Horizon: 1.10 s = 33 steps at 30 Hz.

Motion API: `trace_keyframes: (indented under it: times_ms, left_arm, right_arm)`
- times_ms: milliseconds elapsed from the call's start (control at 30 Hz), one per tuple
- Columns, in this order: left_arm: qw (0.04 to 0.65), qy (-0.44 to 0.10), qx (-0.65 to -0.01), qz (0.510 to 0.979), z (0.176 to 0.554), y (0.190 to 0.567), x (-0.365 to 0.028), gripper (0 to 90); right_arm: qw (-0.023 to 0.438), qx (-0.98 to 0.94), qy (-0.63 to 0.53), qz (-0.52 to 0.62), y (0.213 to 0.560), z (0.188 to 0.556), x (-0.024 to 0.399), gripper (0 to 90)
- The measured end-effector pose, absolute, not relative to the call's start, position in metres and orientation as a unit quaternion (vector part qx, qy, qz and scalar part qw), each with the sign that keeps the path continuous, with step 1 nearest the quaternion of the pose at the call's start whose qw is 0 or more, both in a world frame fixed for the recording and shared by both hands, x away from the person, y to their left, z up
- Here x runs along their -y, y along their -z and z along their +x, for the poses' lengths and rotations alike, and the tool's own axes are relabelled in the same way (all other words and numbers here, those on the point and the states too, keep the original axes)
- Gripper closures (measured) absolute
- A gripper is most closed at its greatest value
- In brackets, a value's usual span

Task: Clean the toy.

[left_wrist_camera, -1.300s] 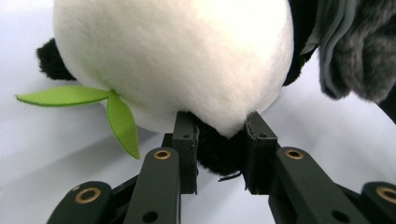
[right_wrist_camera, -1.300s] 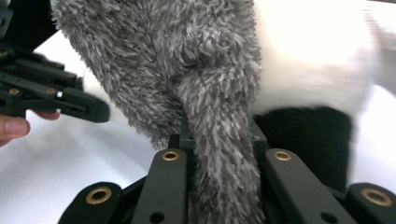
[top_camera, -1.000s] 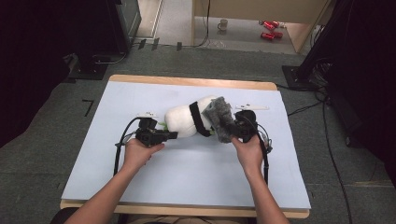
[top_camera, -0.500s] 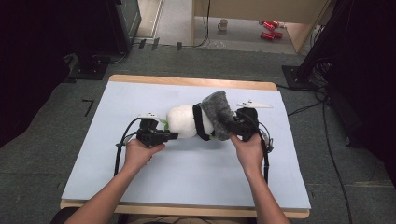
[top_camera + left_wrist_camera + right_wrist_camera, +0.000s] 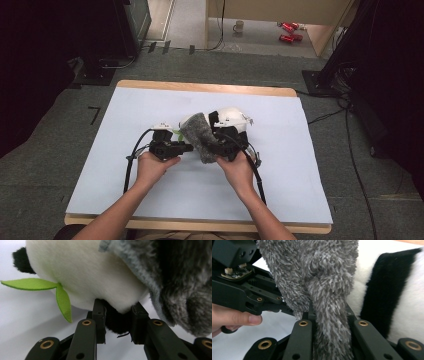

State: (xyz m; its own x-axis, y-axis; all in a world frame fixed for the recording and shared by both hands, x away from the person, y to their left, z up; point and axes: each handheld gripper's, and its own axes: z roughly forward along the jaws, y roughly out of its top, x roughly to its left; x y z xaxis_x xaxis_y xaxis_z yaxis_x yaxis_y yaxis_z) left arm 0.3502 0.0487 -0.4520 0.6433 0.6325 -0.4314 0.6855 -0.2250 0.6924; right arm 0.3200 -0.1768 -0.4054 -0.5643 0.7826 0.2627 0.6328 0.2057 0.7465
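On pale blue tabletop (image 5: 150, 200): left gripper (image 5: 117, 315) clamped on panda plush (image 5: 230, 117) black paw, right gripper (image 5: 329, 315) pinching grey fleece cloth (image 5: 199, 135).

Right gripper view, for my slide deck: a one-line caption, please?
Right hand-held gripper clamps grey fuzzy fabric beside a black-and-white plush panda.

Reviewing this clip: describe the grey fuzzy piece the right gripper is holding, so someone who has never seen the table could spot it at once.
On the pale blue mat covering the table, look mid-table between the person's two hands. There lies a white-and-black panda plush, and draped over its near end is the grey cloth, pinched by the right gripper. Its shaggy grey pile sets it apart from the plush's smooth fur and green felt leaves.
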Motion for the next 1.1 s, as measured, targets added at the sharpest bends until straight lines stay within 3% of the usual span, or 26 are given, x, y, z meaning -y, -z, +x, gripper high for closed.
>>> trace_keyframes:
  times_ms: [433, 633, 1100]
  left_arm:
    - [0.459, 0.033, -0.424, 0.780, 0.354, 0.453, -0.054, 71.6]
    - [0.455, 0.036, -0.419, 0.785, 0.356, 0.451, -0.053, 71.8]
    - [0.460, 0.040, -0.412, 0.785, 0.366, 0.451, -0.059, 71.8]
  right_arm:
    - [0.131, -0.782, -0.395, 0.463, 0.414, 0.324, 0.190, 77.5]
    - [0.130, -0.781, -0.400, 0.461, 0.422, 0.326, 0.200, 78.1]
    - [0.125, -0.763, -0.408, 0.486, 0.407, 0.328, 0.234, 78.0]
